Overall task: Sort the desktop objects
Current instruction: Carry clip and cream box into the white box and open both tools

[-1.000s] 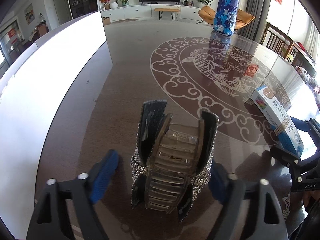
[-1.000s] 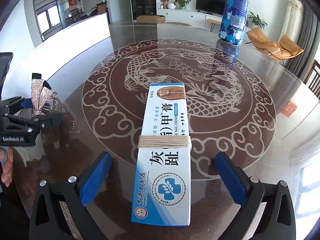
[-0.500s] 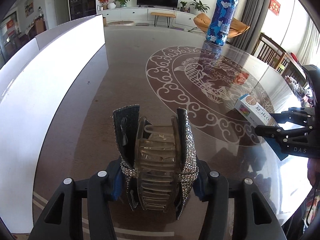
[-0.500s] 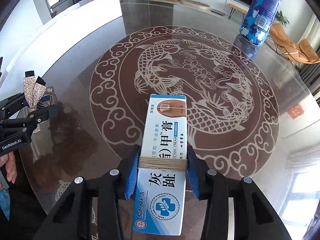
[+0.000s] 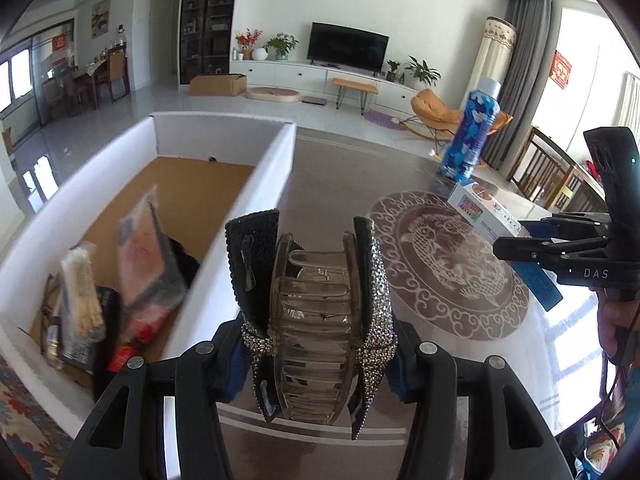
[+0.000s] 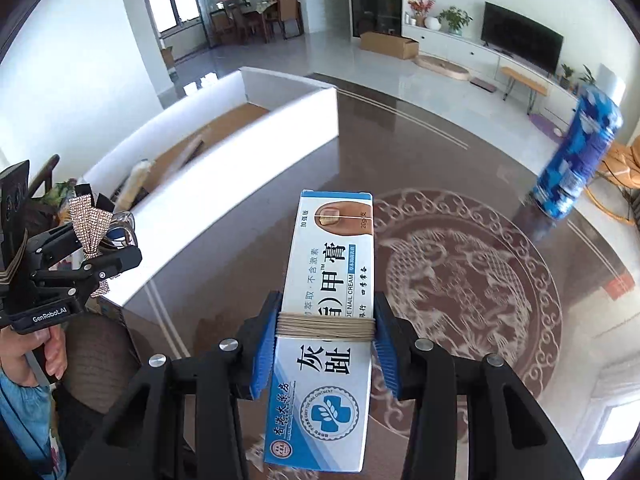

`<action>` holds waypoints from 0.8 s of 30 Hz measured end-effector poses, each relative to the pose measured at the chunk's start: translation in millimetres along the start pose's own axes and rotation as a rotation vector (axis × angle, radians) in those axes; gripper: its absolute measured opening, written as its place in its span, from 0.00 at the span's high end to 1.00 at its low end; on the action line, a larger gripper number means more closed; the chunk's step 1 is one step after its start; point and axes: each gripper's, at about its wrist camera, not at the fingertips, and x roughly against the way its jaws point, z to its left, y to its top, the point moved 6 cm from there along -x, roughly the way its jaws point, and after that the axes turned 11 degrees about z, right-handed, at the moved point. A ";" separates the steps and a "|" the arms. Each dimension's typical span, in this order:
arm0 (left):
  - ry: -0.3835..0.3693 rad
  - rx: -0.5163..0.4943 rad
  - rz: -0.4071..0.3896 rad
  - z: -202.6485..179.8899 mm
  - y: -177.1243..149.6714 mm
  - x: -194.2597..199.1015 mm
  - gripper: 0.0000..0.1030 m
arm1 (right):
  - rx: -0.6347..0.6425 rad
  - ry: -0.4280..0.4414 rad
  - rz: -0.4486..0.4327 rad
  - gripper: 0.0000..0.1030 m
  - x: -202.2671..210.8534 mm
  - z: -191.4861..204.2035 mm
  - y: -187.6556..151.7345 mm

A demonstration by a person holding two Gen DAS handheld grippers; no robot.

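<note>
A large round dark bench (image 6: pixel 460 168) with a pale fish medallion fills both views. At its left side sits a long white box (image 5: pixel 276 176) with a brown cardboard floor, the sorting bin as far as can be judged. Several blurred packets already lie in its near end, so part of the sorting looks done.

Two items are held in the air, not yet dropped in. The left gripper (image 5: pixel 316 356) has its fingers closed partway onto a rhinestone hair claw clip (image 5: pixel 316 312), pressing on both sides of it; the clip hangs above the bench edge, just right of the box wall. The right gripper (image 6: pixel 326 344) has its fingers clamped on a blue and white nail cream carton (image 6: pixel 332 312), at a band of string wound round its middle; the carton points out over the medallion, well right of the box.

One thing appears left on the bench: a tall blue patterned bottle (image 6: pixel 576 160) standing at the far side.

The near wall of the box stands between each held item and the box floor, so each must clear it. The two grippers are close together, so they could bump over the box.
</note>
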 end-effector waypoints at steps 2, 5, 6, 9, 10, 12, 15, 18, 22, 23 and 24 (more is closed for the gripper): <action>0.047 0.035 -0.014 34.2 12.8 13.5 0.47 | 0.039 0.043 -0.027 0.57 1.0 34.2 31.4; 0.106 0.102 -0.014 87.7 27.6 22.0 0.48 | 0.089 0.113 -0.060 0.57 -2.5 84.6 79.3; 0.114 0.129 -0.009 105.3 32.1 21.3 0.48 | 0.107 0.132 -0.066 0.57 -7.0 101.2 94.3; 0.146 0.203 0.011 151.8 42.5 11.1 0.48 | 0.174 0.144 -0.081 0.57 -28.4 147.6 137.3; 0.156 0.221 0.021 163.9 46.0 5.0 0.48 | 0.196 0.132 -0.087 0.57 -39.1 157.9 150.5; 0.162 0.257 0.040 185.0 53.2 -8.5 0.48 | 0.234 0.101 -0.089 0.57 -60.3 177.0 174.2; 0.168 0.300 0.080 207.9 66.4 -34.4 0.48 | 0.270 0.045 -0.076 0.57 -96.7 190.5 201.8; 0.170 0.314 0.139 218.5 77.9 -69.9 0.48 | 0.261 0.007 -0.040 0.57 -134.1 185.6 223.0; 0.181 0.334 0.217 231.0 84.6 -113.9 0.48 | 0.200 0.015 0.032 0.56 -180.3 162.8 237.5; 0.188 0.338 0.230 233.1 84.1 -121.5 0.48 | 0.185 0.020 0.045 0.56 -189.6 157.4 240.3; 0.195 0.341 0.238 235.1 82.9 -126.3 0.48 | 0.172 0.033 0.057 0.56 -198.3 152.8 241.9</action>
